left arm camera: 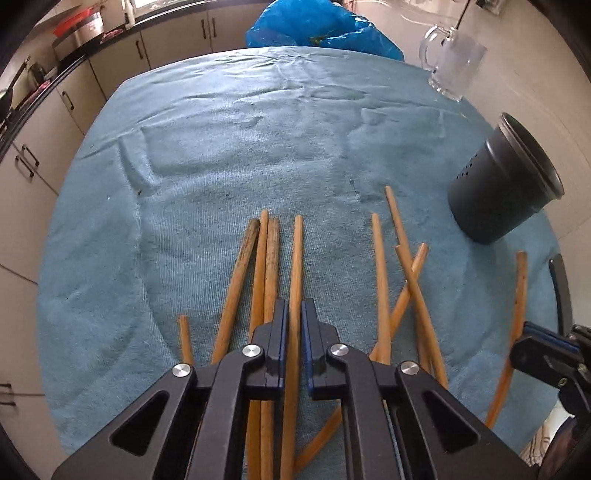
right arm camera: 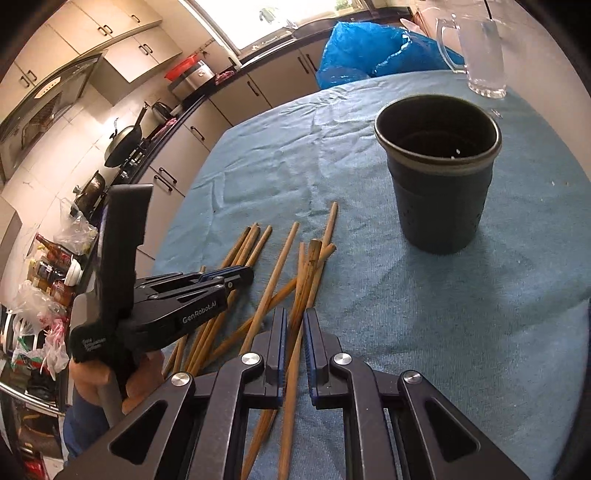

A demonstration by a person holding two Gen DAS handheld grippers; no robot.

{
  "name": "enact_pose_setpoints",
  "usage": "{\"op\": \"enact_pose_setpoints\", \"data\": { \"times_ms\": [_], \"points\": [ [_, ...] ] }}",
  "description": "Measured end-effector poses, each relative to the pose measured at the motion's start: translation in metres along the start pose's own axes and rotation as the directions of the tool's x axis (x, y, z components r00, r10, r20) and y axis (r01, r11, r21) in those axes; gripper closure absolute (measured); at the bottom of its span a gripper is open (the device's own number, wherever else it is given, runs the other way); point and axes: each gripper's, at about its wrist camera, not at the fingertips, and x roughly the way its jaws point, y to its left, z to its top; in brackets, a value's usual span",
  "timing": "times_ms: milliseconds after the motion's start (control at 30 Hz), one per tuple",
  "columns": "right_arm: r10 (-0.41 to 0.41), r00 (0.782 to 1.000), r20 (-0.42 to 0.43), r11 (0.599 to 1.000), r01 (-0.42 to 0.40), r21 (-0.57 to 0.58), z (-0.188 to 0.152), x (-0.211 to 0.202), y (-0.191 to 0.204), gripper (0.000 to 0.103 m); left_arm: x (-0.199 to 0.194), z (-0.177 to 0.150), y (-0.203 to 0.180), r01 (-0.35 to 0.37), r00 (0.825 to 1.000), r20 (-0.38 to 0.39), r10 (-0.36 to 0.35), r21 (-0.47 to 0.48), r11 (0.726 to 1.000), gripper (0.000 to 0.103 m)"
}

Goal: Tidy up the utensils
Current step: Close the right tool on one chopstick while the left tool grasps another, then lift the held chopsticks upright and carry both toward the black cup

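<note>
Several wooden chopsticks [left arm camera: 382, 280] lie scattered on a blue towel [left arm camera: 258, 147], near its front edge. My left gripper [left arm camera: 294, 310] is shut on one chopstick [left arm camera: 296, 258] that runs between its pads. My right gripper [right arm camera: 294, 317] is shut on another chopstick [right arm camera: 293, 373] from the same pile [right arm camera: 273, 273]. A dark perforated utensil holder [left arm camera: 502, 184] stands upright to the right of the pile; in the right wrist view the holder [right arm camera: 439, 173] looks empty. The left gripper body [right arm camera: 192, 295] shows at the left of the right wrist view.
A clear glass mug [left arm camera: 454, 62] stands at the towel's far right corner, also seen in the right wrist view [right arm camera: 480, 51]. A blue plastic bag [left arm camera: 317, 26] lies beyond the far edge. Kitchen cabinets and a counter with pans [right arm camera: 122, 144] run along the left.
</note>
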Motion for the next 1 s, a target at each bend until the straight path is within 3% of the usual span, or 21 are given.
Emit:
{"op": "enact_pose_setpoints", "data": {
  "times_ms": [267,400,567,700,1000],
  "points": [
    [0.0,1.0,0.024,1.0,0.0,-0.011,0.004,-0.009,-0.001,0.093,0.017,0.042,-0.008,-0.062,0.997,-0.035,0.062,0.006,0.998,0.091],
    [0.004,0.999,0.039,1.0,-0.003,-0.013,0.006,-0.017,-0.003,0.093,0.016,0.045,-0.011,-0.073,0.997,-0.031,0.072,-0.012,0.997,0.097],
    [0.008,0.995,0.103,0.999,-0.004,-0.038,0.007,-0.038,-0.004,0.094,-0.025,0.027,0.0,0.05,0.997,0.061,-0.046,-0.062,0.997,0.097],
    [0.006,0.98,0.198,0.997,0.01,-0.081,0.003,-0.065,0.002,0.094,-0.065,0.011,-0.005,0.077,0.986,0.151,-0.067,-0.06,0.995,0.097],
    [0.001,0.931,0.366,0.983,0.066,-0.171,-0.011,-0.115,0.021,0.095,-0.157,-0.029,-0.019,0.075,0.928,0.37,-0.054,-0.042,0.996,0.097]
  ]
}}
